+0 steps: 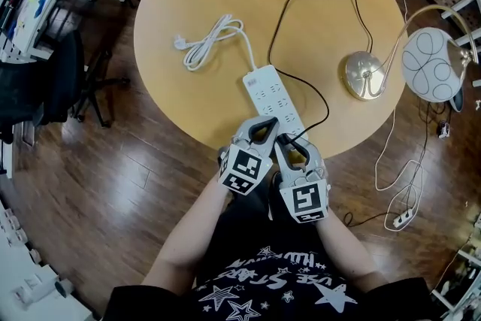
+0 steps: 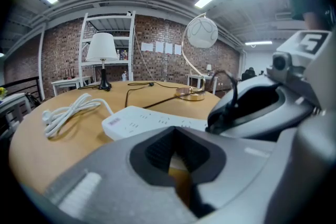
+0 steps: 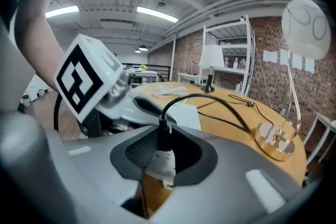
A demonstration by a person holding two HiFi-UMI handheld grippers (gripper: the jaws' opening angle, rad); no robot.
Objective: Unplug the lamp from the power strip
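The right gripper [image 1: 291, 149] grasps the black plug [image 3: 159, 134] at the near end of the power strip [image 1: 269, 95], by the near edge of the table [image 1: 188, 4]. The grippers cover this end, so I cannot tell if the prongs are in the socket. The left gripper [image 2: 177, 153] has its jaws drawn together, with an unclear pale patch between them. The lamp [image 1: 366, 75] stands at the right edge.

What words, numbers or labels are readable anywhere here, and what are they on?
No text here reads clearly enough to quote.
Shirt: white lettering among stars, seen upside down, too unclear to quote.
Strip: small red label, too small to read.
Marker cubes: black-and-white square patterns, not words.
Sheets on the brick wall: too small to read.
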